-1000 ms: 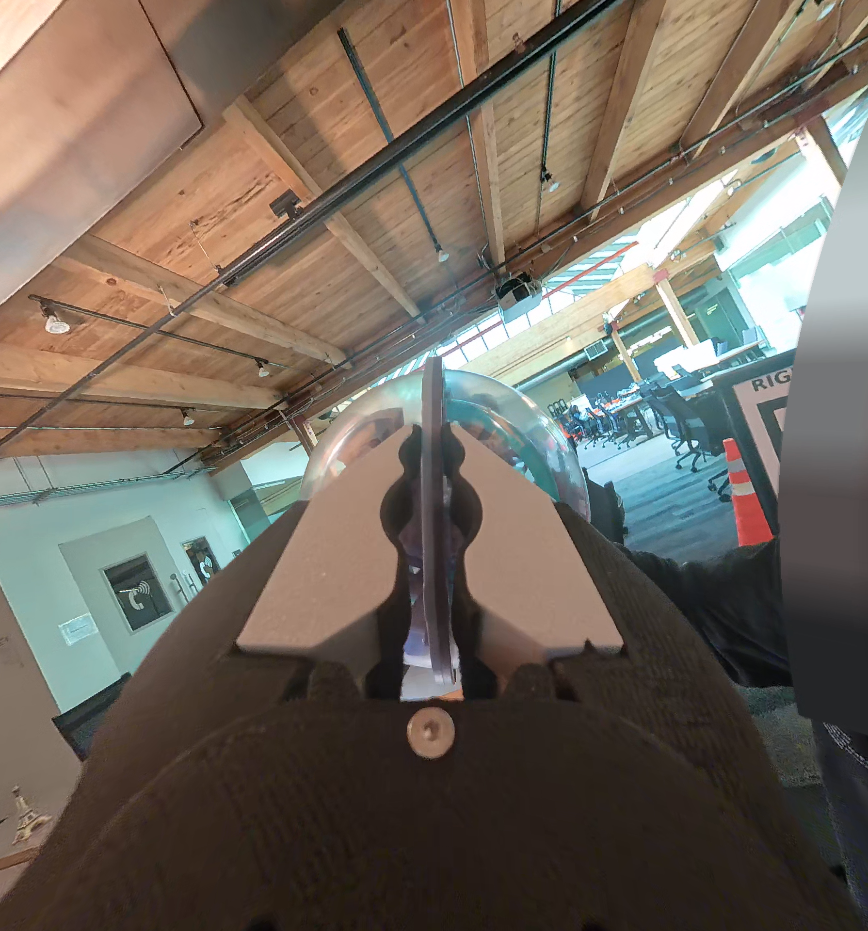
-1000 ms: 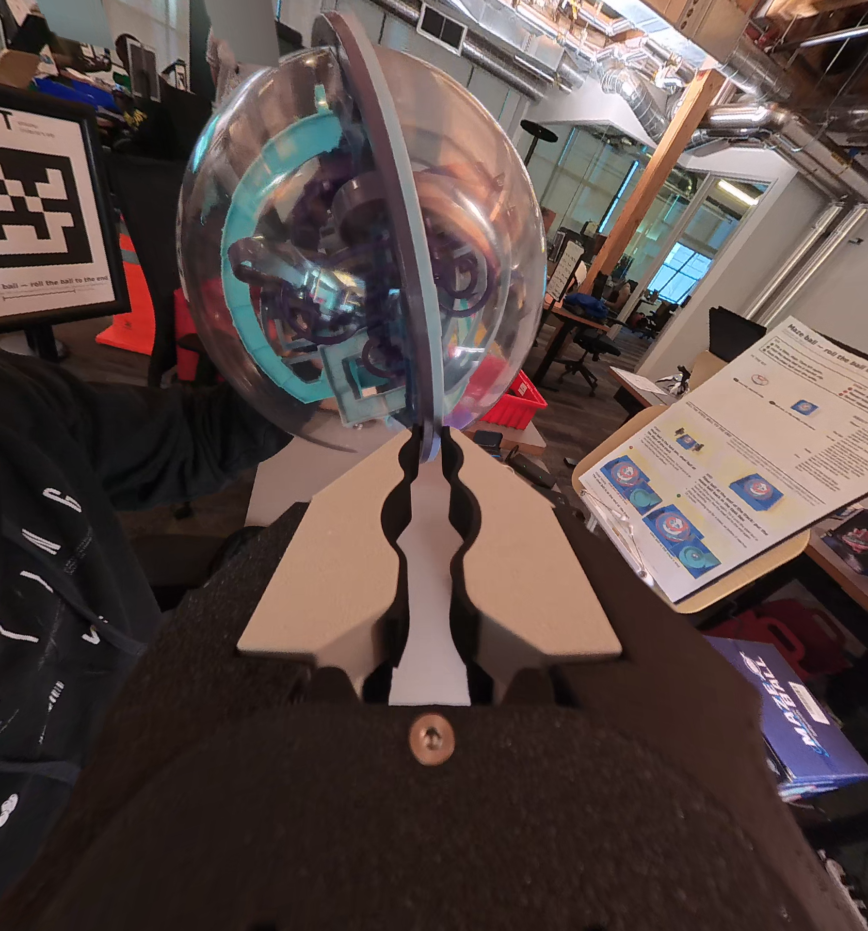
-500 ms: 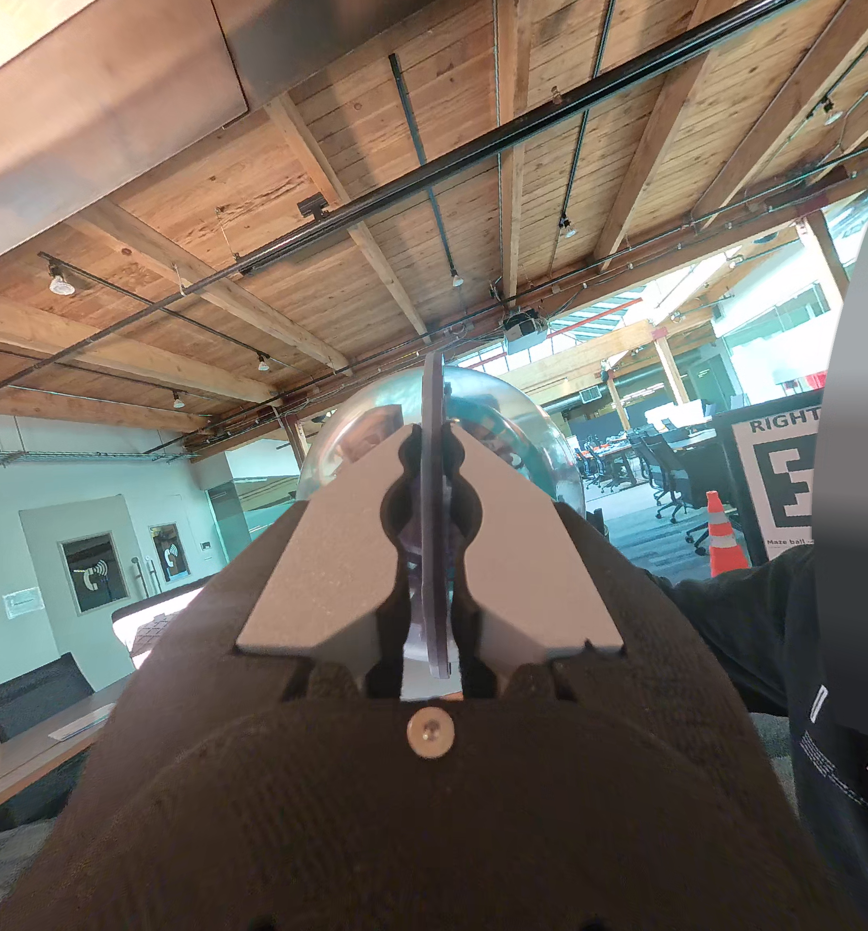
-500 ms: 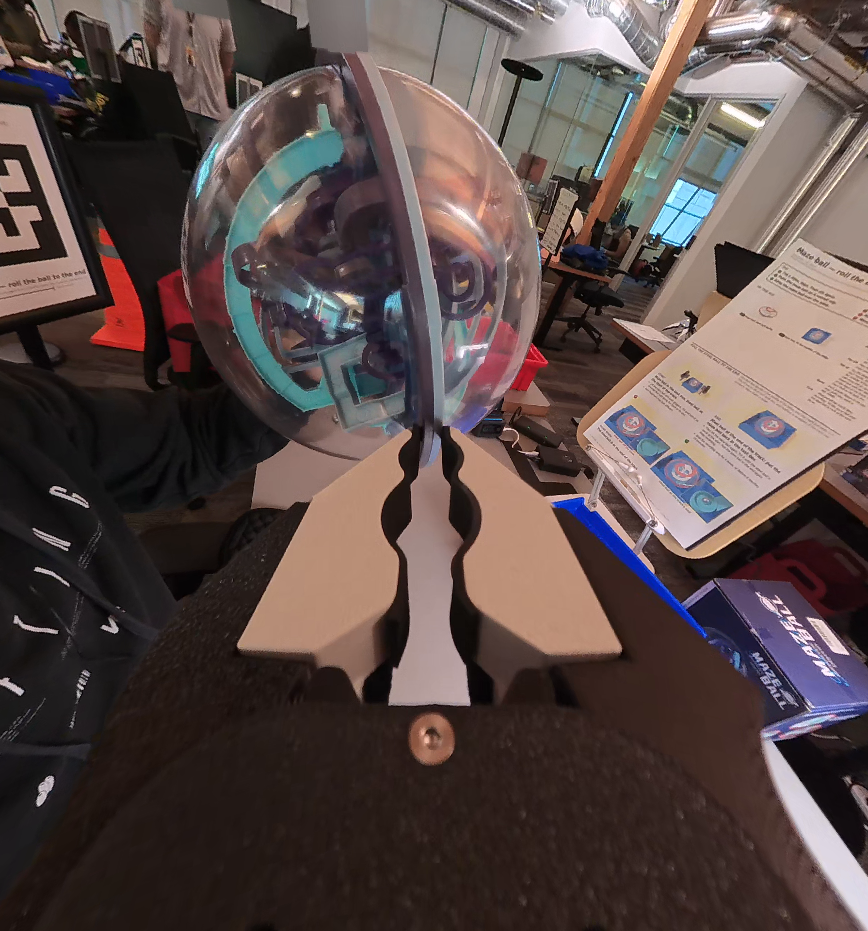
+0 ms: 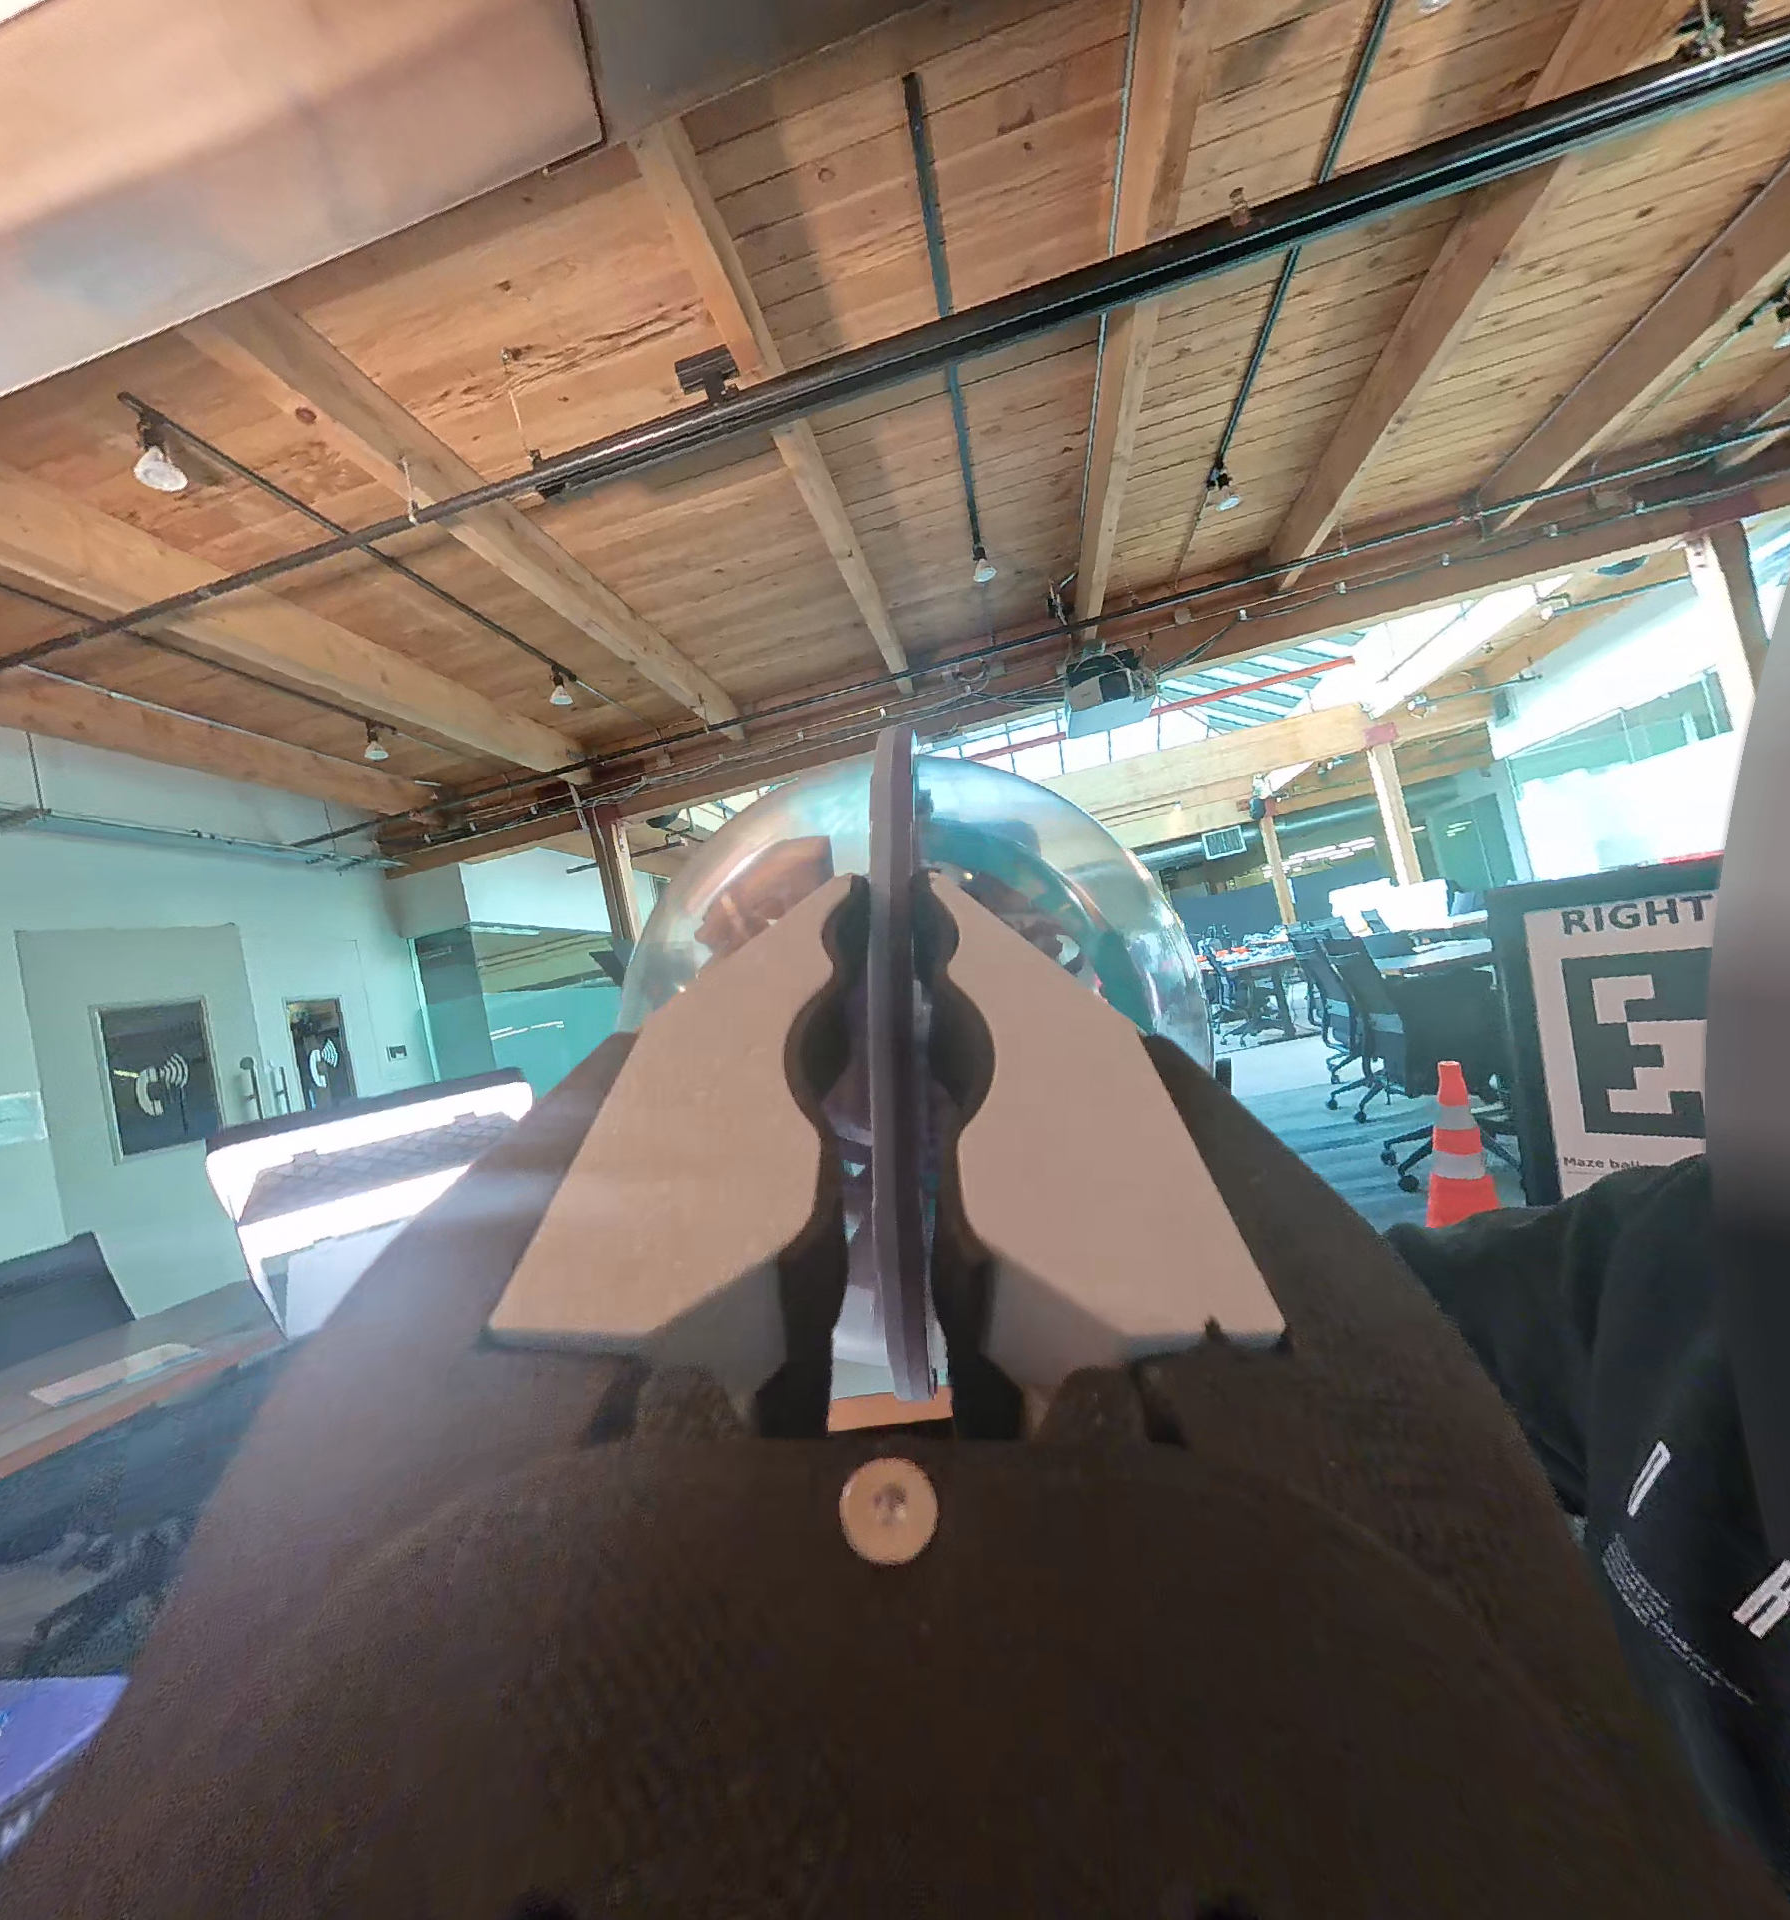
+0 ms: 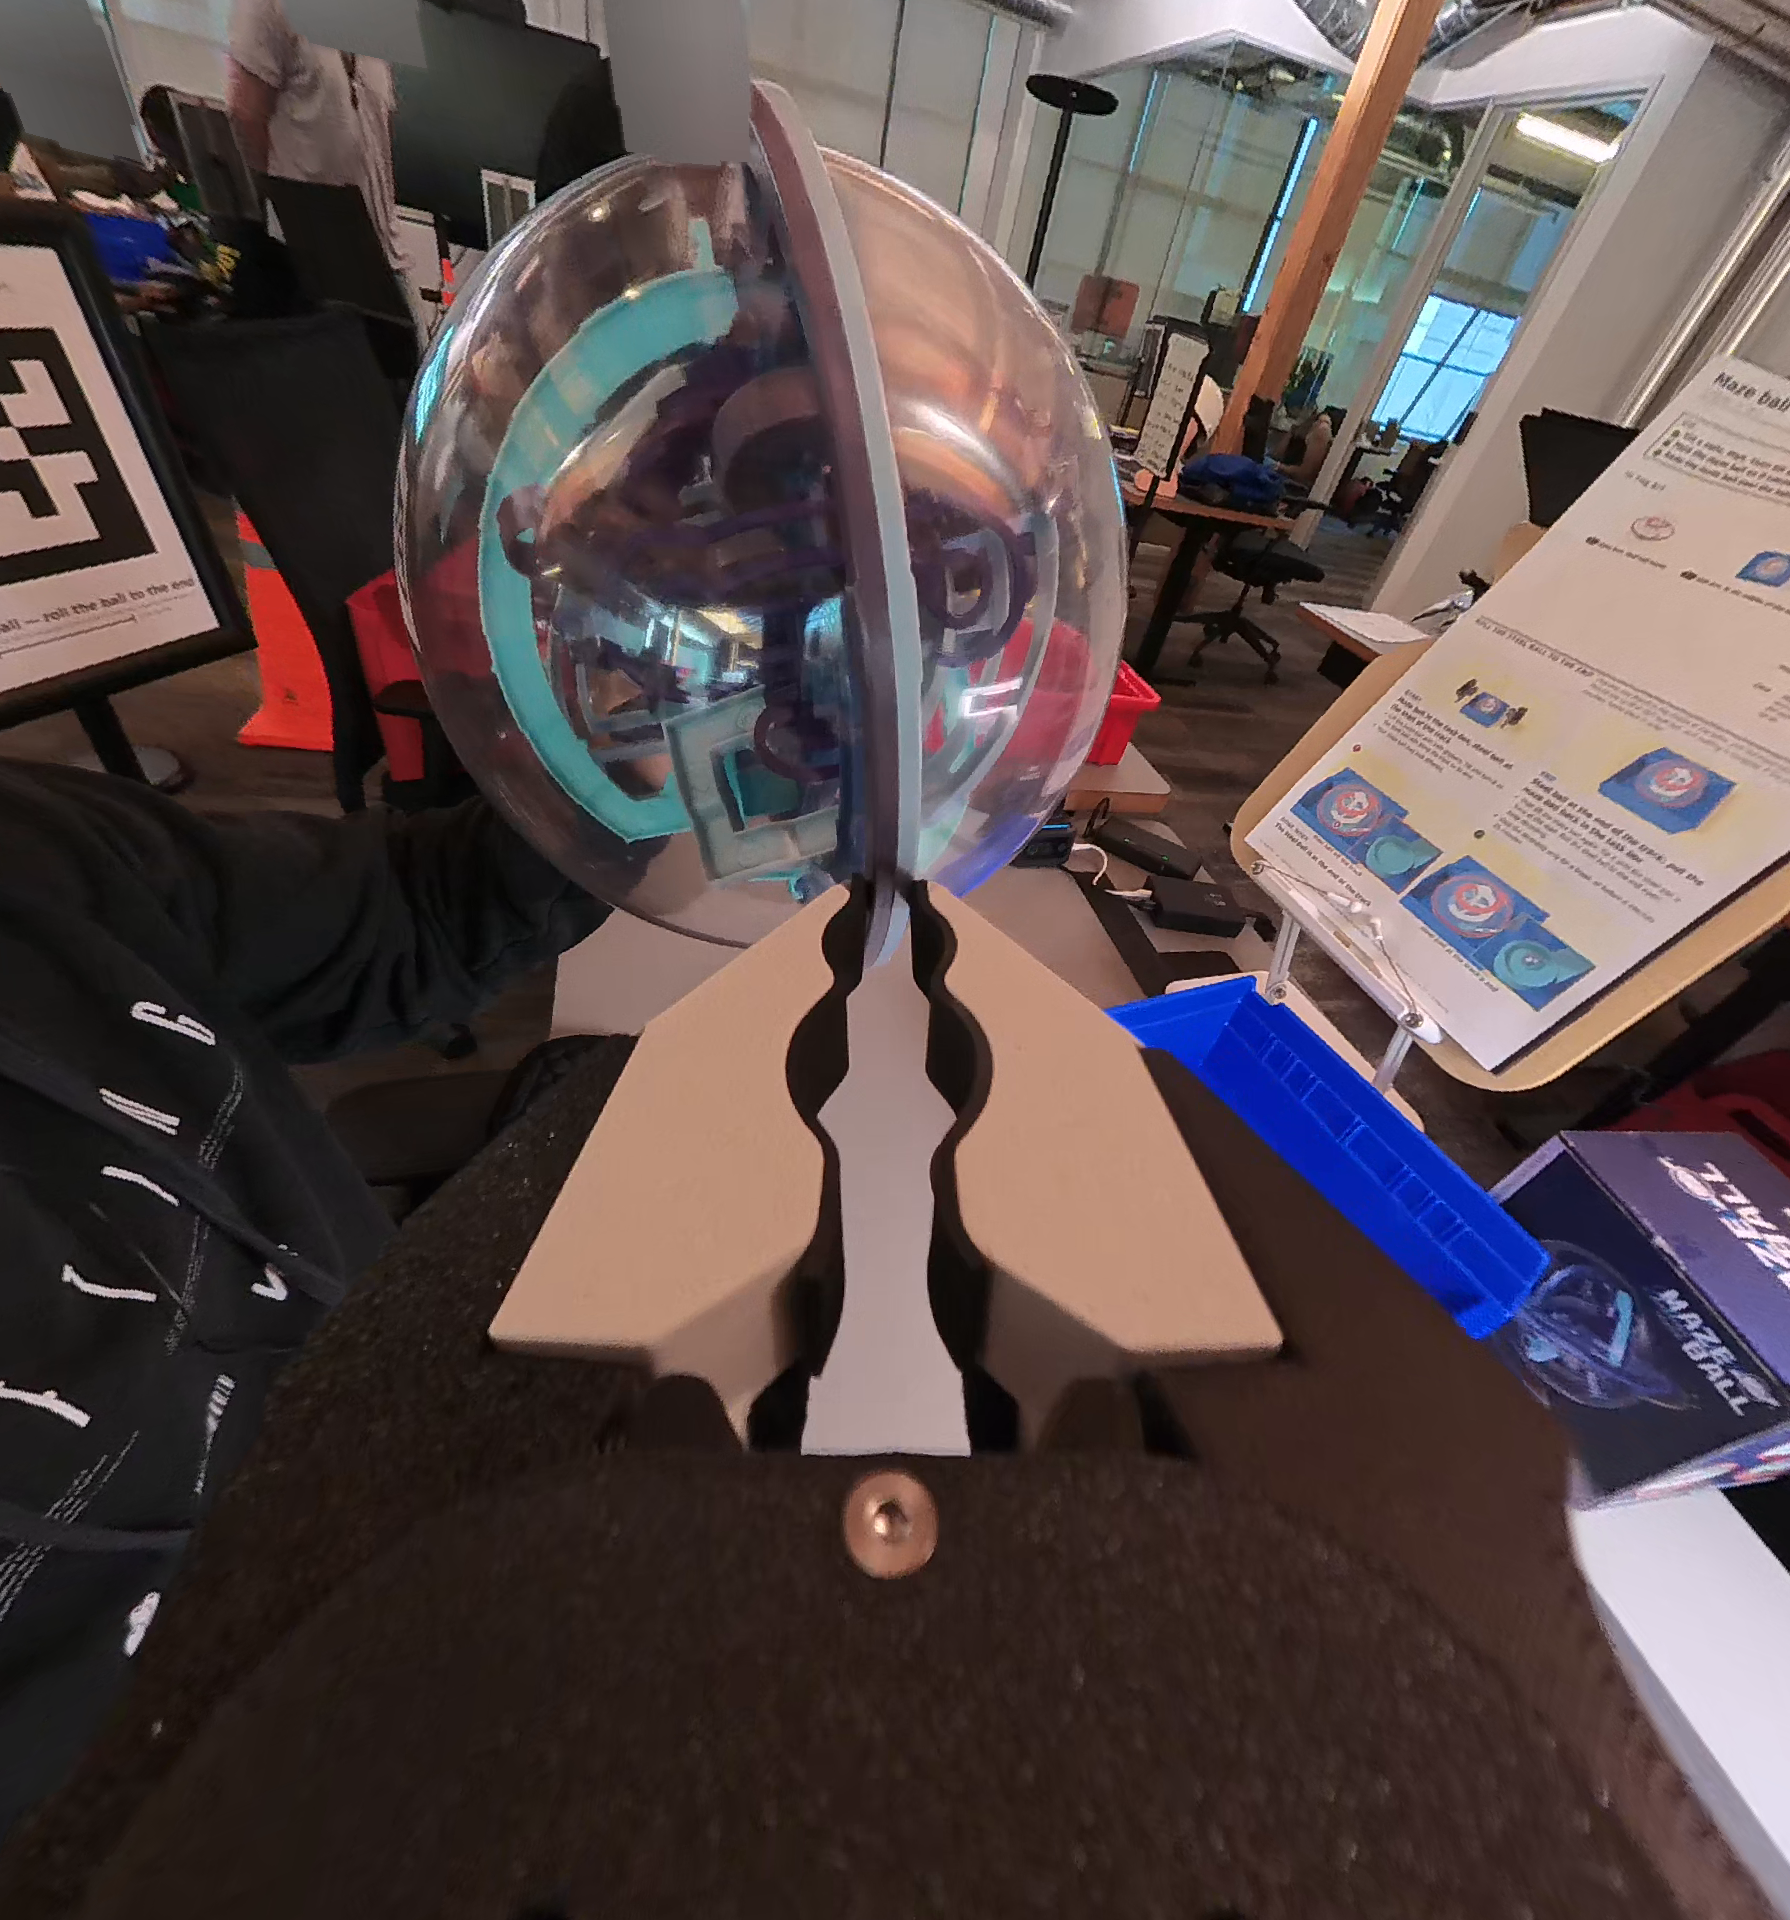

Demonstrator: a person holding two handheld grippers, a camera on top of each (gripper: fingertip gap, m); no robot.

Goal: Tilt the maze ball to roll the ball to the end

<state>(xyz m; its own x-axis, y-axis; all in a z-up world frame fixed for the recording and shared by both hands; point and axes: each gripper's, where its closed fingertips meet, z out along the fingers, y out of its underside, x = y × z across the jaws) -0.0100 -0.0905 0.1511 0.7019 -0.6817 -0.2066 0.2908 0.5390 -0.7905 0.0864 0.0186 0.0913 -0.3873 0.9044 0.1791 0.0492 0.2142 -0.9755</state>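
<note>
Pinching the rim (image 6: 875, 582) of the maze ball (image 6: 662, 520) from opposite sides, left gripper (image 5: 893, 894) and right gripper (image 6: 883, 894) hold it aloft.

Each claw has a rough black body that fills the lower part of its view, with one round silver screw (image 5: 888, 1536) set in the middle near the top edge. Two pale grey wedge-shaped fingers (image 5: 693, 1132) taper forward from it, their inner edges lined with wavy black pads. The right claw (image 6: 886, 914) is built the same way. The person wears a black top with white lettering (image 6: 132, 1195).
</note>
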